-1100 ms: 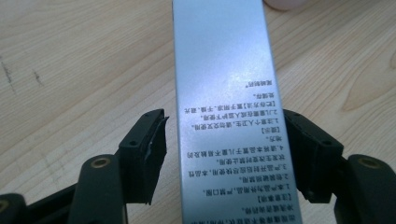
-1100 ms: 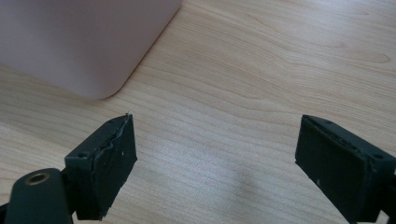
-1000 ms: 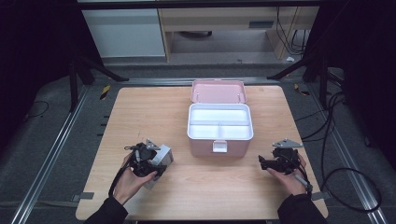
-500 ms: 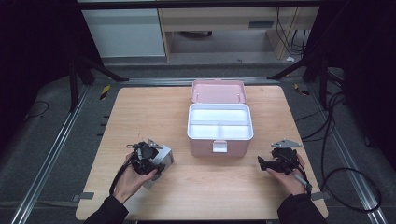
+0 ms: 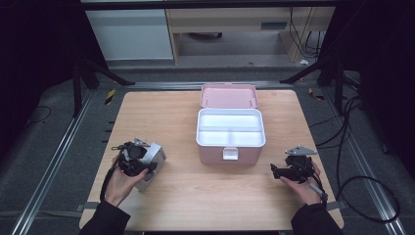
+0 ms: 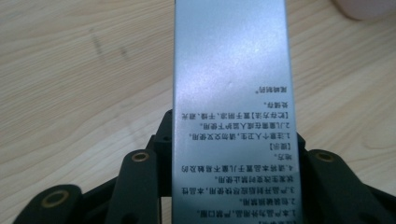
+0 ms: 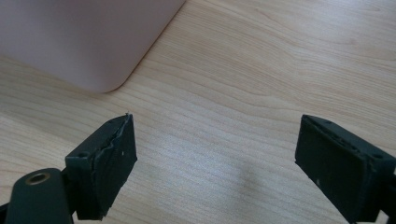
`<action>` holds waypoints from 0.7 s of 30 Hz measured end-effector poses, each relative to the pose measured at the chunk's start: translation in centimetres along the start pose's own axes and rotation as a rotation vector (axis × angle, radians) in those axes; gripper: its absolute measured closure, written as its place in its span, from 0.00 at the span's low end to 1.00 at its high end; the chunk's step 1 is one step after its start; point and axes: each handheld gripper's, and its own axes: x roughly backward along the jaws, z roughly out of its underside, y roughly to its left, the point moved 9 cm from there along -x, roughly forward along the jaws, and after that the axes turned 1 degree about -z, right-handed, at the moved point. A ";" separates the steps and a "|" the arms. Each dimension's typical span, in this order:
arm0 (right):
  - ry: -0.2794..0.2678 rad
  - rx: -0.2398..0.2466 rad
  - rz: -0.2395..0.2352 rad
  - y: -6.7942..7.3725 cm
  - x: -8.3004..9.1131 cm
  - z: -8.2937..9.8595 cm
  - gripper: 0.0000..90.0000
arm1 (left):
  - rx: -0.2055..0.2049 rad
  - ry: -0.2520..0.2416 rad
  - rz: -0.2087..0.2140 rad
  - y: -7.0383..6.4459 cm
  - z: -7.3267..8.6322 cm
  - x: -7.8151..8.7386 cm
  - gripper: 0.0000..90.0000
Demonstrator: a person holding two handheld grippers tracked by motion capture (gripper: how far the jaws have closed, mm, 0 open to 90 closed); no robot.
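Left hand-held gripper (image 5: 147, 169) clamps silver box (image 6: 233, 84); right hand-held gripper (image 7: 217, 163) wide open.

Left gripper (image 5: 133, 159): black, chunky body, black cable looping off it. Right gripper (image 5: 286, 170): black, grey three-cornered plate on top. Jaws black, flat worn pads, brass-ringed screw holes at base. Dark sleeves on both forearms.

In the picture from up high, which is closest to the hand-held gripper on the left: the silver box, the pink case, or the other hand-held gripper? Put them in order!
1. Silver box: held in the left hand-held gripper, at the table's near left.
2. Pink case: open, mid-table, to the right.
3. Right hand-held gripper: at the near right, beyond the case.
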 end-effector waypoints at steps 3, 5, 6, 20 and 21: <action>0.002 0.002 -0.003 0.0 0.0 0.0 0.14 | 0.034 0.010 -0.034 1.6 0.6 -0.3 0.62; 0.000 0.004 -0.002 0.0 0.0 0.0 0.14 | 0.057 0.024 -0.043 2.4 1.0 -0.6 0.62; 0.000 0.000 -0.002 0.0 0.0 0.0 0.14 | 0.071 0.038 -0.048 2.9 1.4 -0.9 0.62; -0.034 -0.005 -0.004 -0.1 0.5 -0.5 0.15 | 0.081 0.015 -0.064 3.1 1.2 -0.7 0.46; -0.045 -0.011 -0.007 -0.1 0.7 -0.7 0.16 | 0.084 -0.005 -0.075 3.1 0.9 -0.3 0.46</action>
